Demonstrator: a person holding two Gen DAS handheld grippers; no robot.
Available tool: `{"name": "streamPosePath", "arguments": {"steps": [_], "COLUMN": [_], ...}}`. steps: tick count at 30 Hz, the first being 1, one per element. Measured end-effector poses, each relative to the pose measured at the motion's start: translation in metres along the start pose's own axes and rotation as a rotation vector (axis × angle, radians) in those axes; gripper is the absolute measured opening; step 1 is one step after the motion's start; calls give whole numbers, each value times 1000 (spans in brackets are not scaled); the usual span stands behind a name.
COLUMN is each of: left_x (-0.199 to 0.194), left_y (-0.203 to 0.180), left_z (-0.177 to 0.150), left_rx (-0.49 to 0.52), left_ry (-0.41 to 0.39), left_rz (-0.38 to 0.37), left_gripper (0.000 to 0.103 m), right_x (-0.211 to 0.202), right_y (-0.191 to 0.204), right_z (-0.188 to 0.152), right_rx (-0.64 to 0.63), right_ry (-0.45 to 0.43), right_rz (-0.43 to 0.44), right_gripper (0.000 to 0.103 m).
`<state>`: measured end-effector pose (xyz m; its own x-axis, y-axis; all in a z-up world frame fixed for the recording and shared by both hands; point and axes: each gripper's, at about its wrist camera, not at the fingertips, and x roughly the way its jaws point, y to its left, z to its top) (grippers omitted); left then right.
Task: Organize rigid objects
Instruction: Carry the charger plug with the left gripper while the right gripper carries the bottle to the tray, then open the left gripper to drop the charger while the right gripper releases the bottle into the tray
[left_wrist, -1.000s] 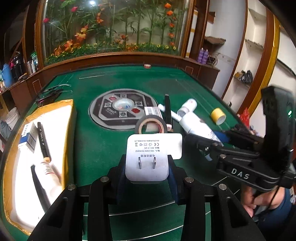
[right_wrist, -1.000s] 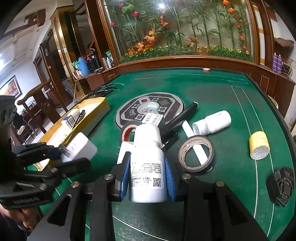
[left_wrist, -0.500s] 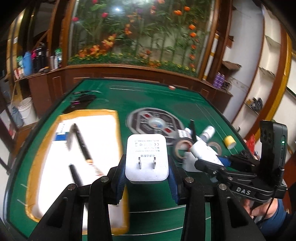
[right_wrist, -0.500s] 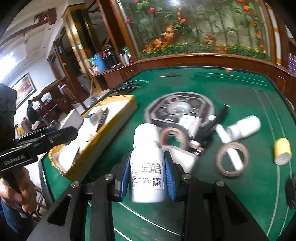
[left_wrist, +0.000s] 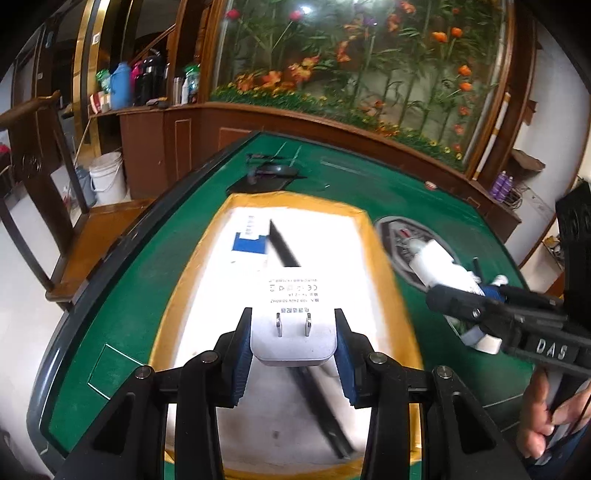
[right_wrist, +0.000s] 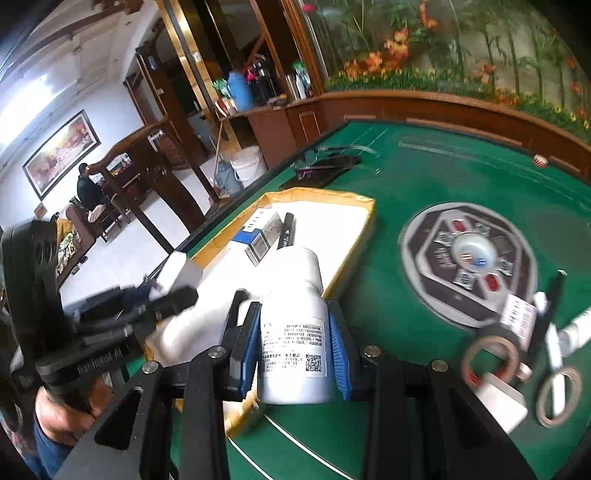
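The left tool (left_wrist: 293, 343) held a white plug adapter (left_wrist: 293, 325) clamped between its blue pads, prongs facing the camera, so the flat sides took the squeeze and the body could not twist. Directly beneath and ahead of that tool lay the yellow-rimmed tray (left_wrist: 373, 236), its white floor already carrying a blue-and-white box (left_wrist: 249, 245) and a black pen (left_wrist: 282, 245) beyond the adapter; the tool seemed poised over the tray to set the adapter down in the free patch nearer to it.

The right tool (right_wrist: 295, 347) gripped a white bottle (right_wrist: 293, 325) around its labelled middle, cap pointing away, likely for the same tray, which sat just ahead and left of its fingers. To that tool's right, on the green table (right_wrist: 388, 306), tape rolls (right_wrist: 489, 360) and other loose pieces waited unsorted, near the round grey disc (right_wrist: 469, 254). Both loads probably needed lowering before release, since a dropped bottle could roll.
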<state>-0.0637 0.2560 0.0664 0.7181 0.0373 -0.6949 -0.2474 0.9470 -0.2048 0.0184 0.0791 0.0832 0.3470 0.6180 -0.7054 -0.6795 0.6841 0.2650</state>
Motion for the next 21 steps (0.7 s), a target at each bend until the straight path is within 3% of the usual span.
{"name": "streamPosePath", "arguments": {"steps": [10,13,21], "left_x": [53,63,73], "left_y": [33,31,39], "left_z": [16,21,26], "left_rx": [-63,-55,-74], "left_ry": [141,182,199], "left_rz": [-14,-6,37], "left_gripper": [42,42,42], "right_x": [93,124,167], "right_y": [11,10,4], "right_z": [57,70,83], "right_rx": [-9,13,36], "right_ry": [153,240,308], "right_rz": [-94,-94,-180], "right_gripper": [33,33,33]}}
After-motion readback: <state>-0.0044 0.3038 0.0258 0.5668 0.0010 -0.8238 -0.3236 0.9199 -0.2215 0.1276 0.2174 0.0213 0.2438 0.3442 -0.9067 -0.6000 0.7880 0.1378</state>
